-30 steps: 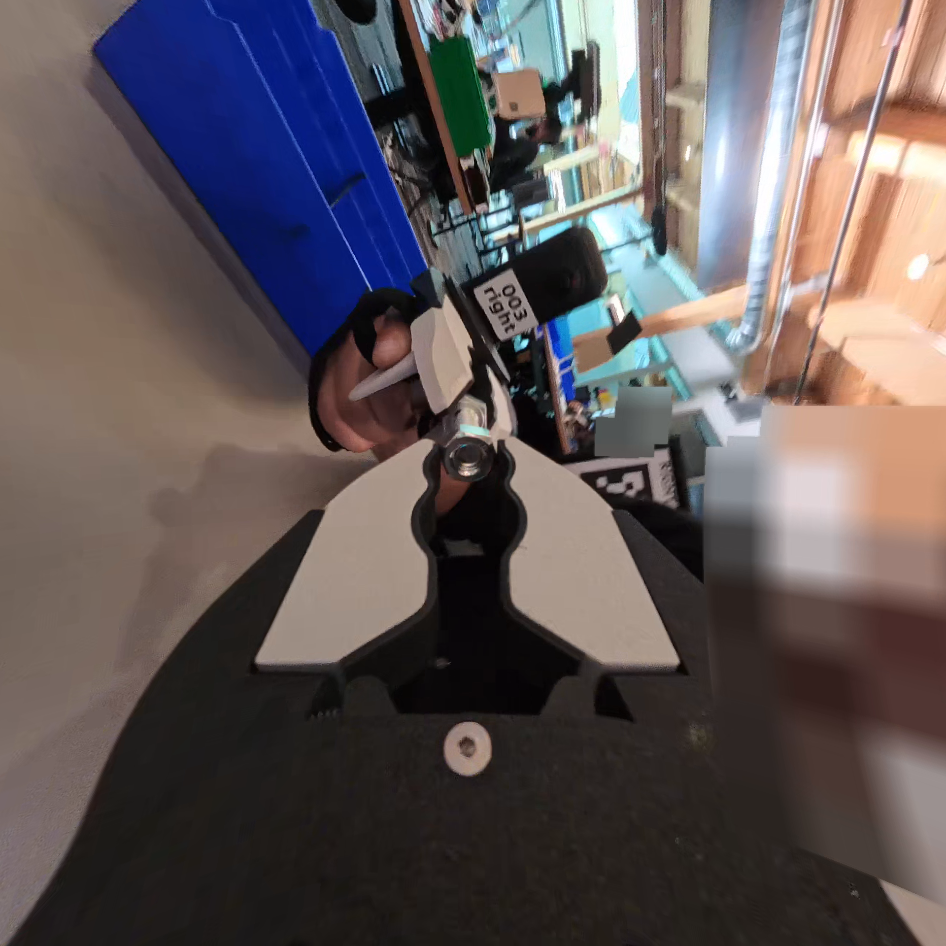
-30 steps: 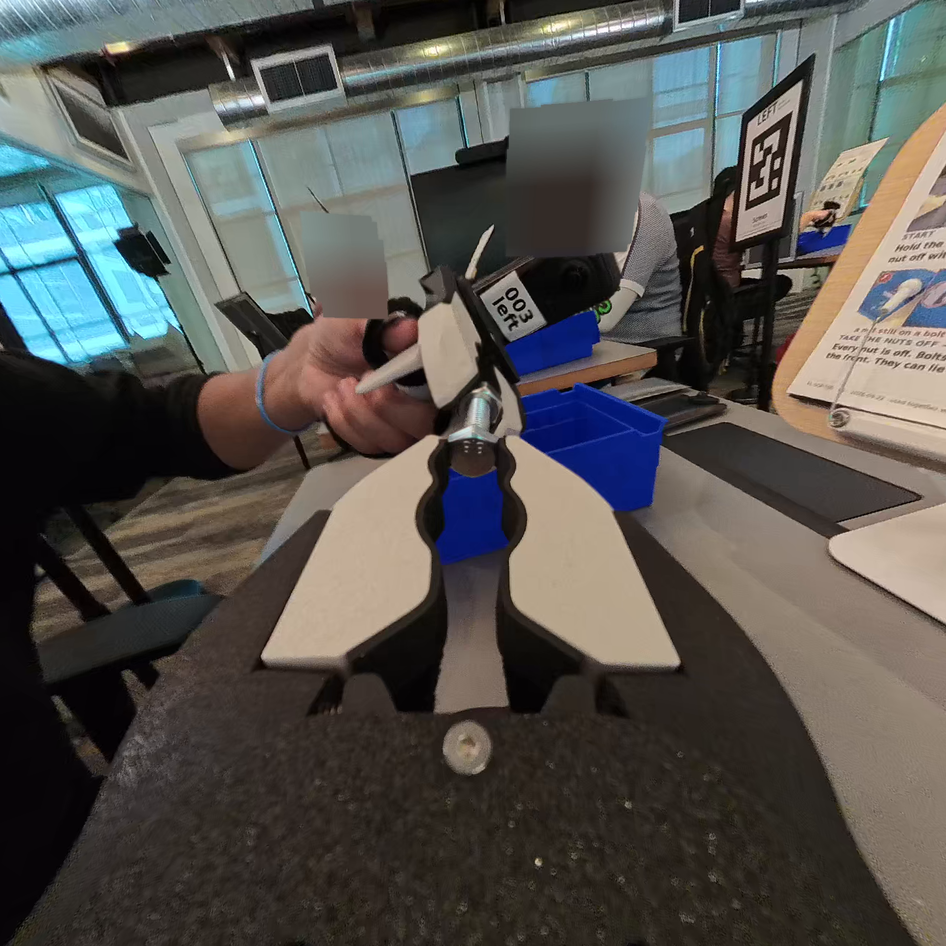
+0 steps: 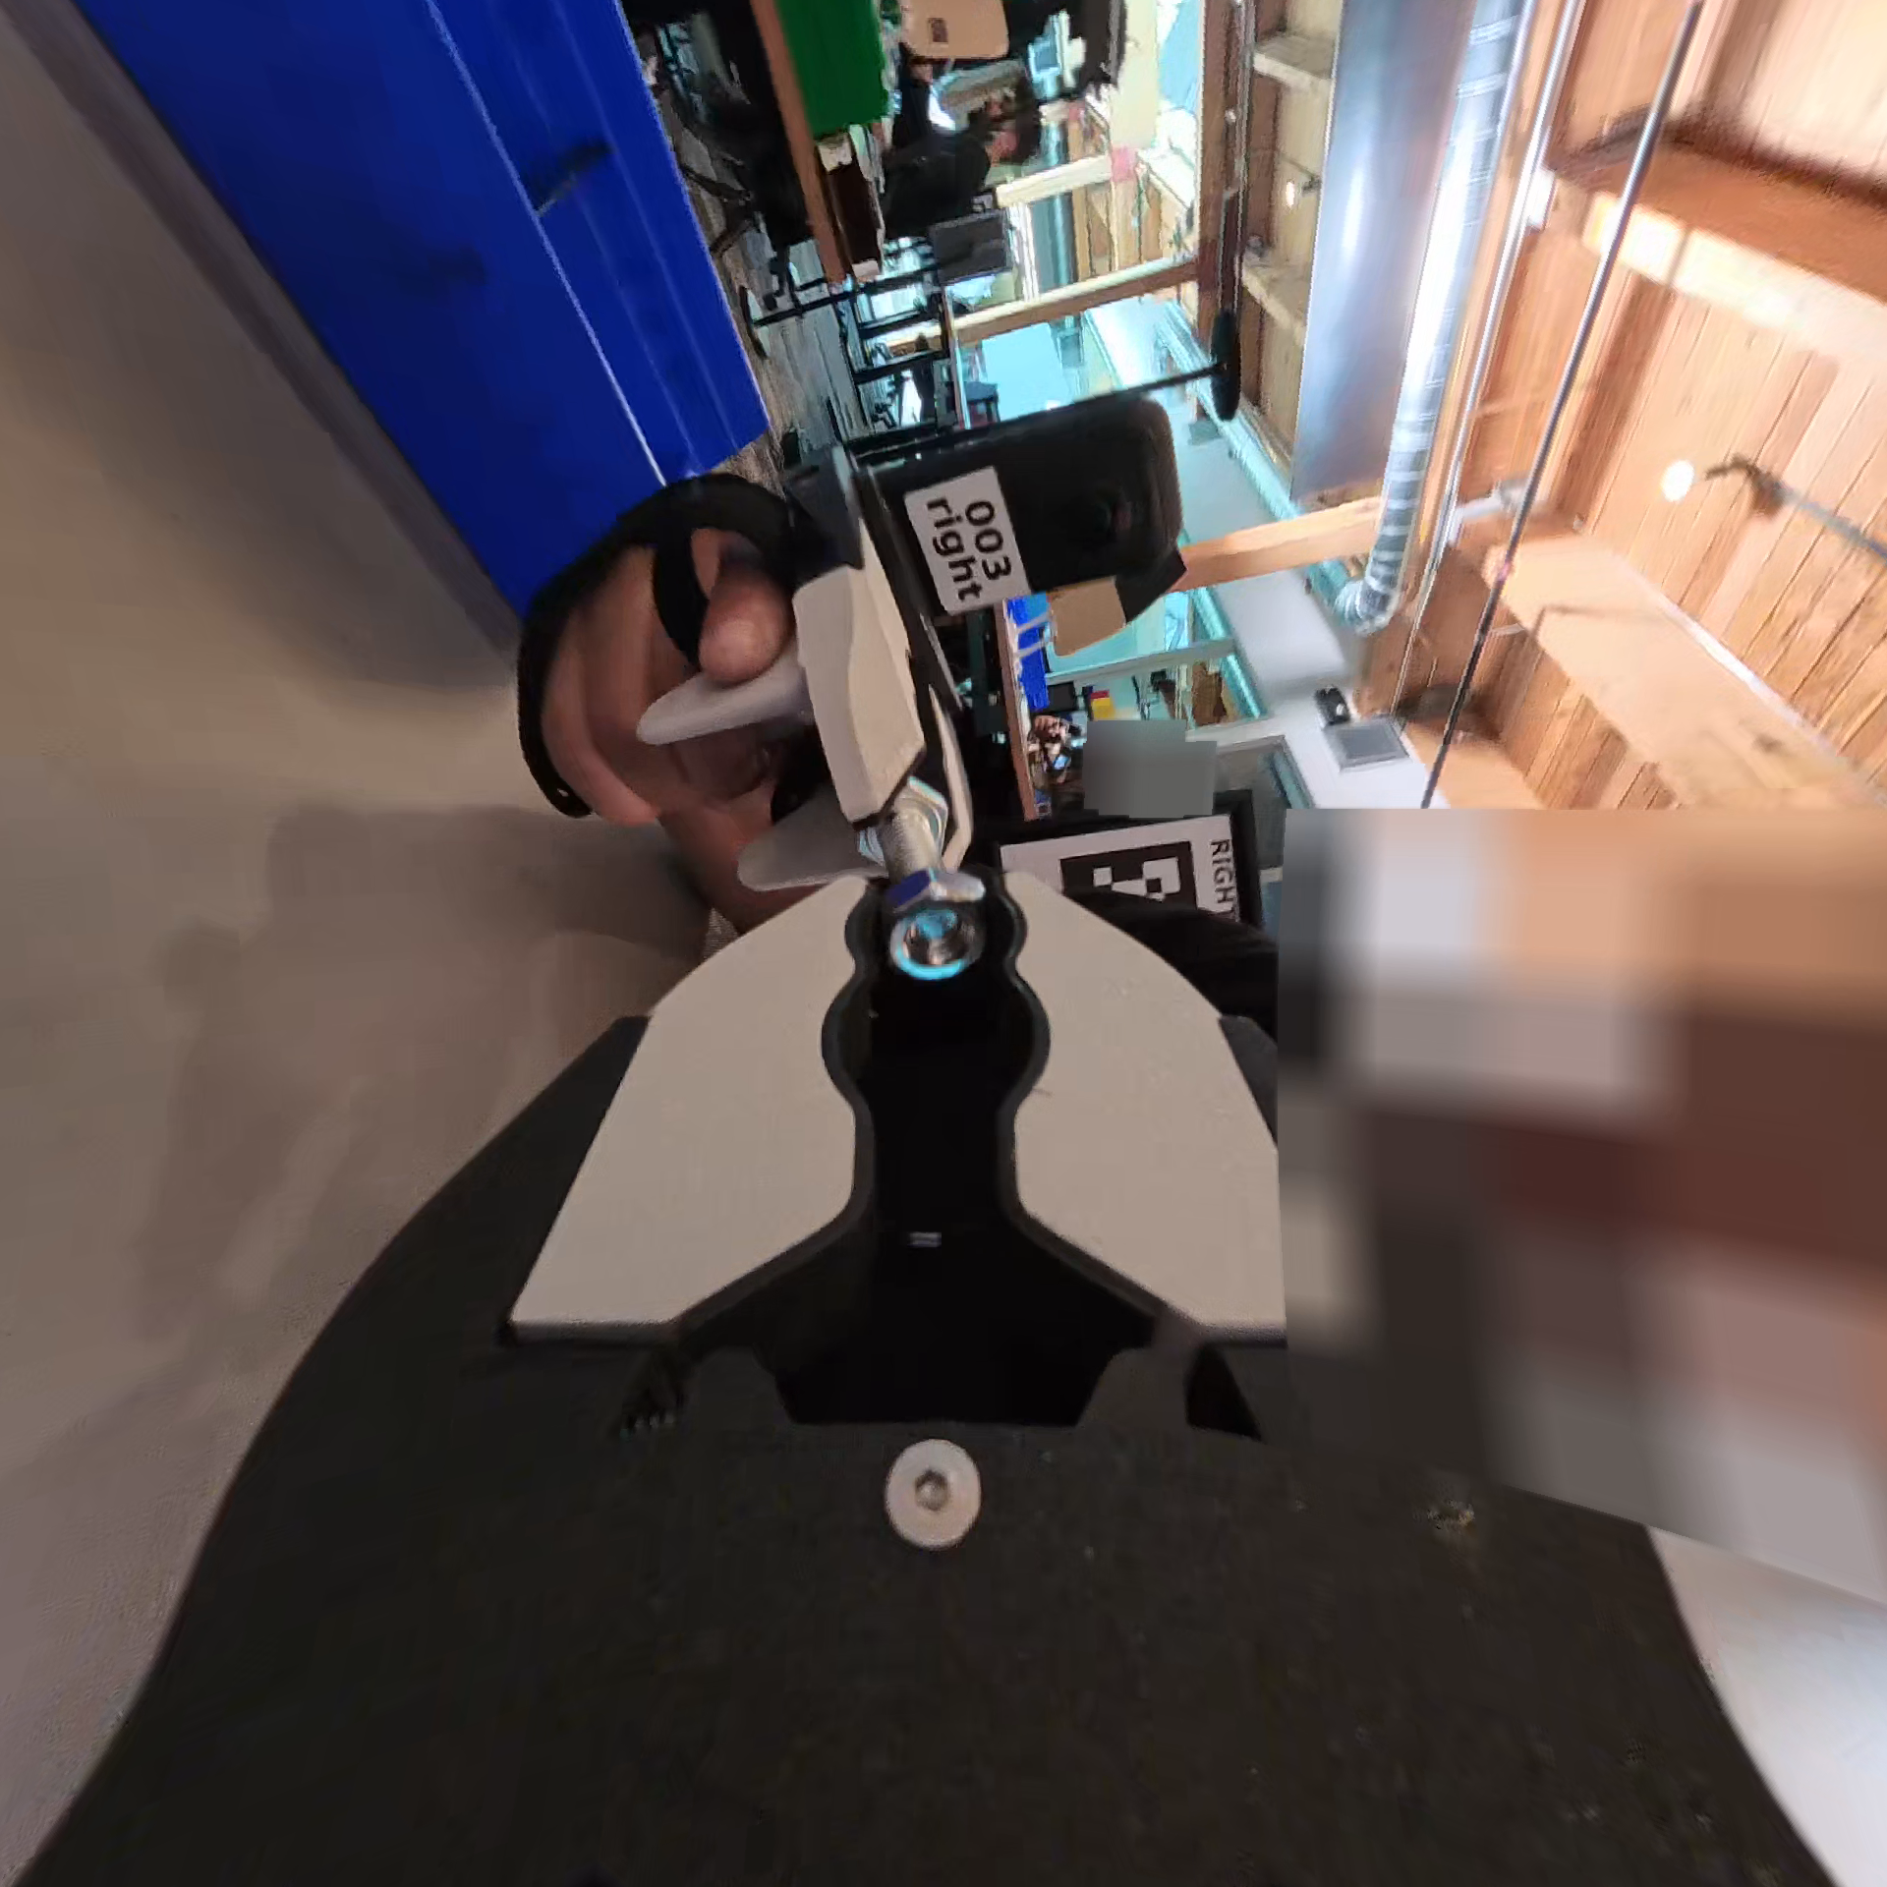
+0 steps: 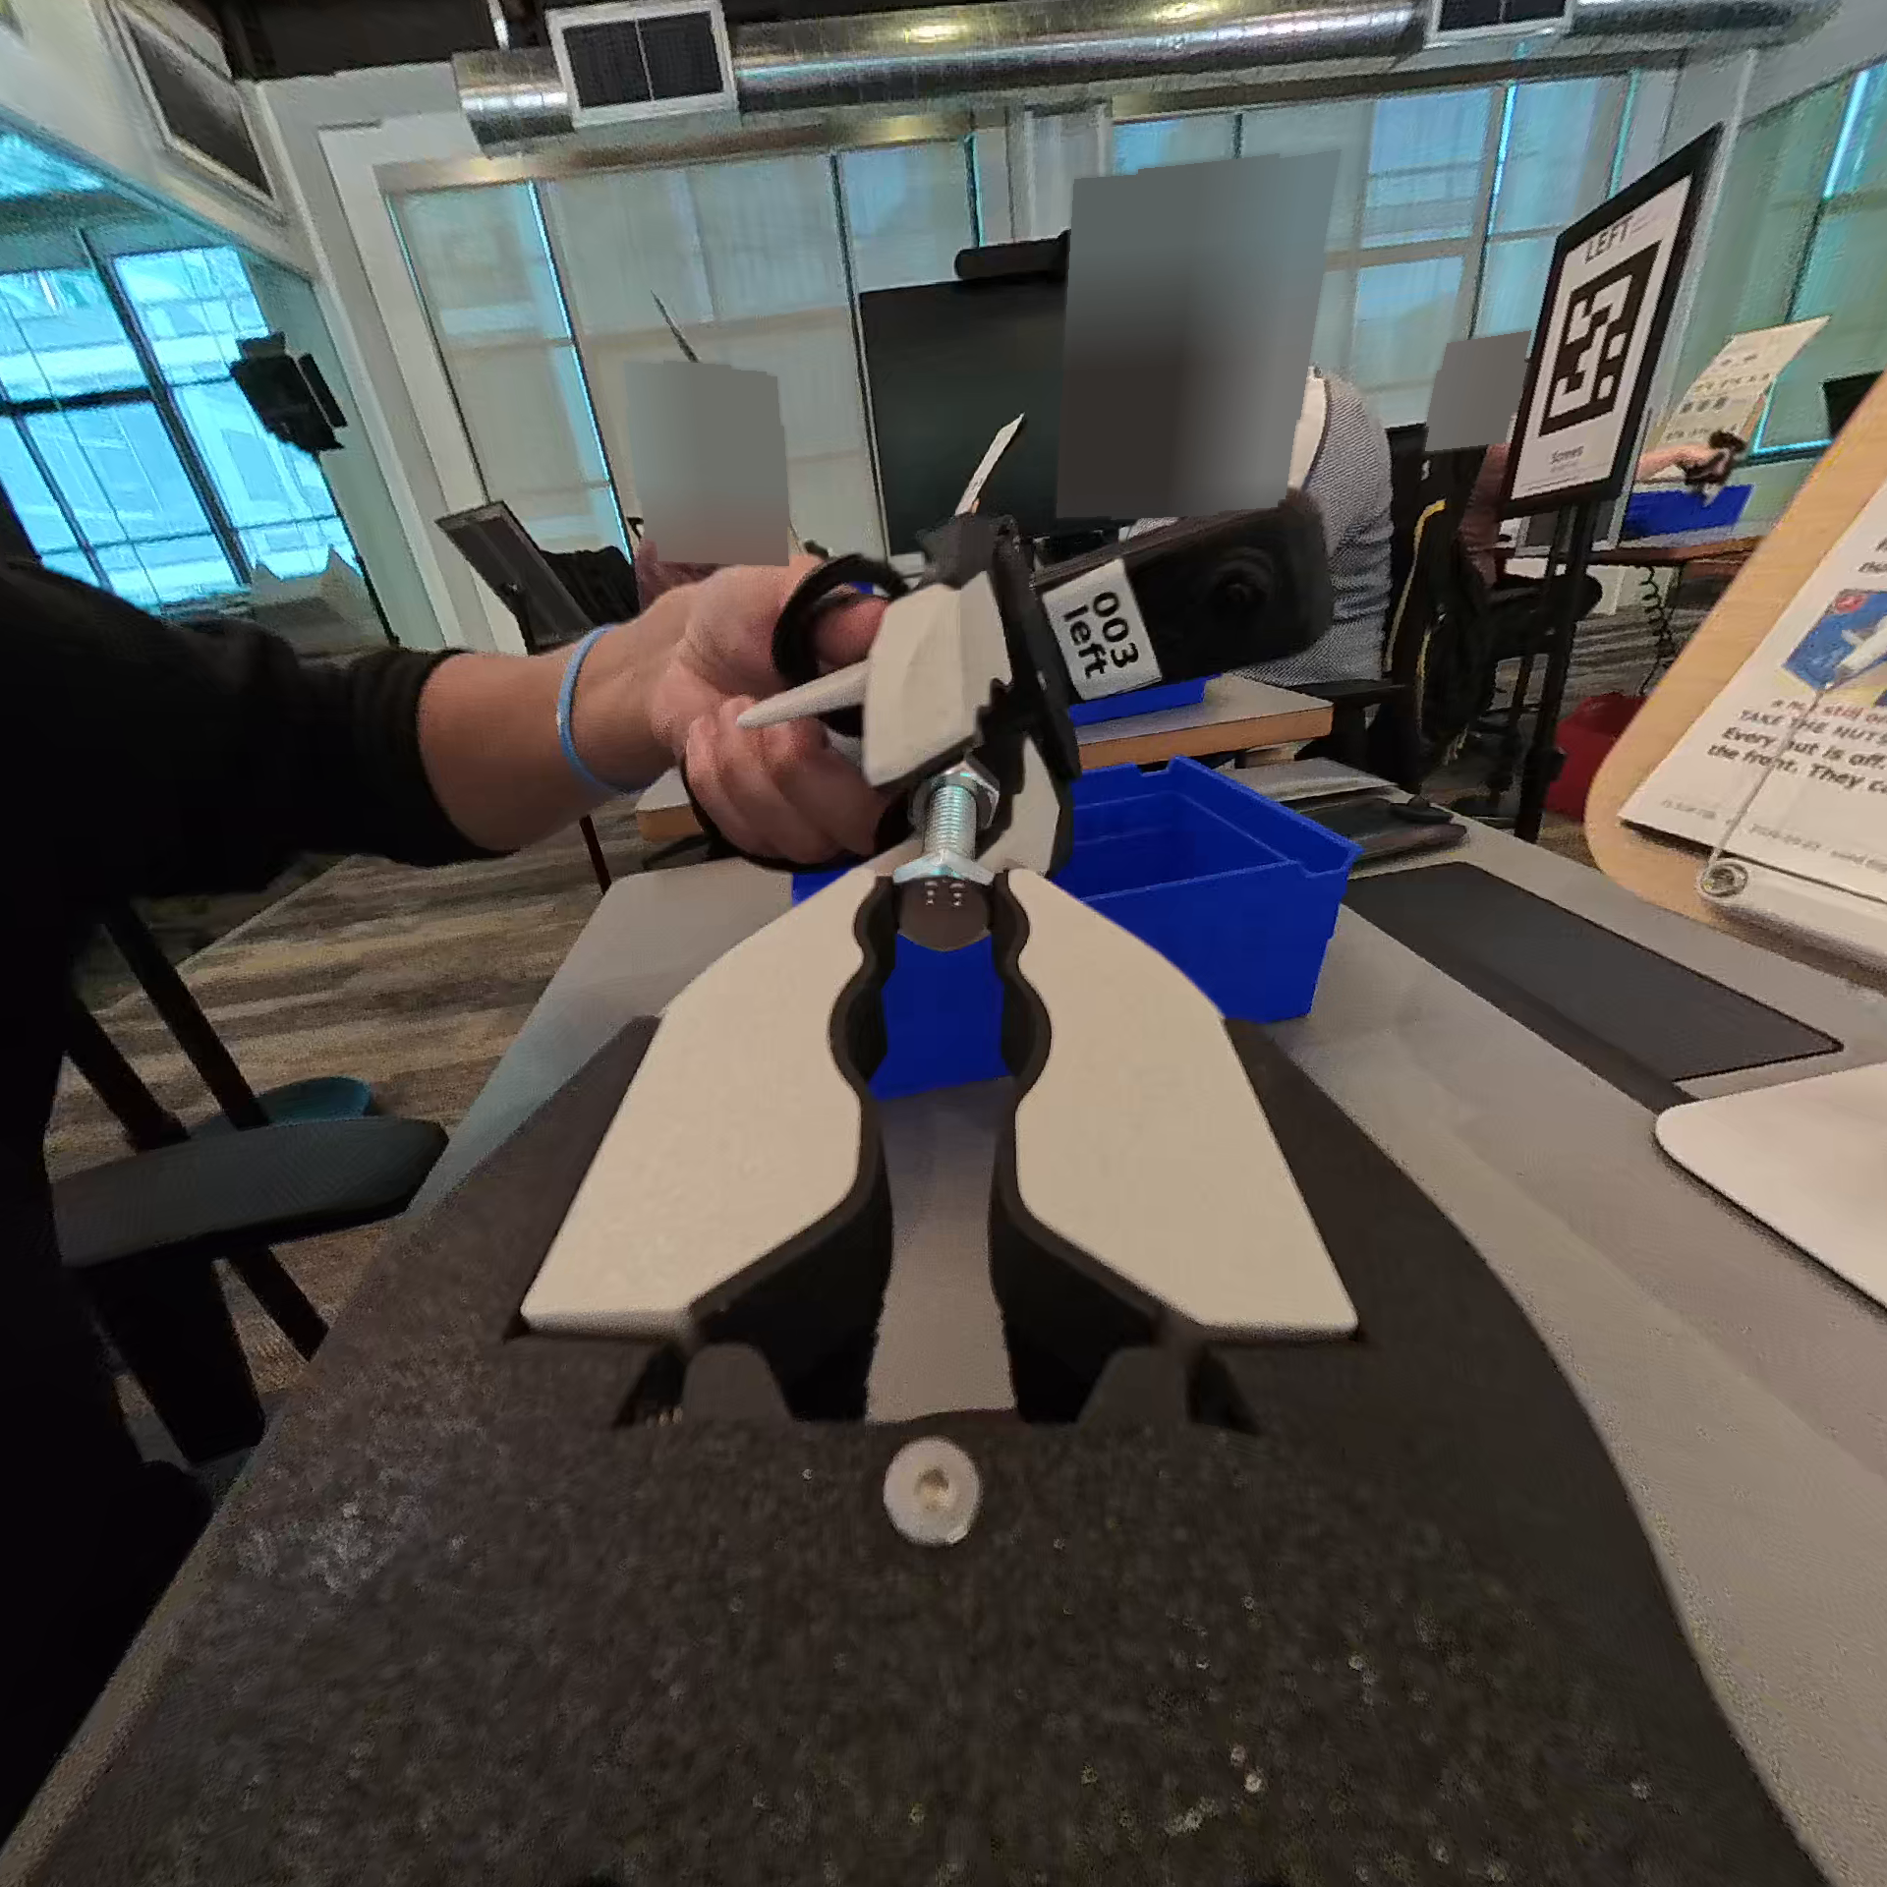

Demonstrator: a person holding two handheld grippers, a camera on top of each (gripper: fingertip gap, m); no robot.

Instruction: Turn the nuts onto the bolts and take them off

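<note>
Bright threaded metal was seen in the bolt (image 4: 945,817) and glossy metal in the nut (image 3: 931,939); matt grey plastic fingers (image 4: 1144,1144), a glossy blue plastic bin (image 4: 1215,899).

Two tools, left tool (image 3: 934,924) and right tool (image 4: 941,899), one bolt (image 4: 945,832), one nut (image 3: 931,945), two hands, left hand (image 4: 756,735), right hand (image 3: 654,694), one blue bin (image 4: 1205,899), one grey counter (image 4: 1430,1103)

The left gripper (image 3: 934,924) and right gripper (image 4: 945,899) meet tip to tip, raised. Both sets of jaws are pinched nearly closed around metal hardware.
</note>
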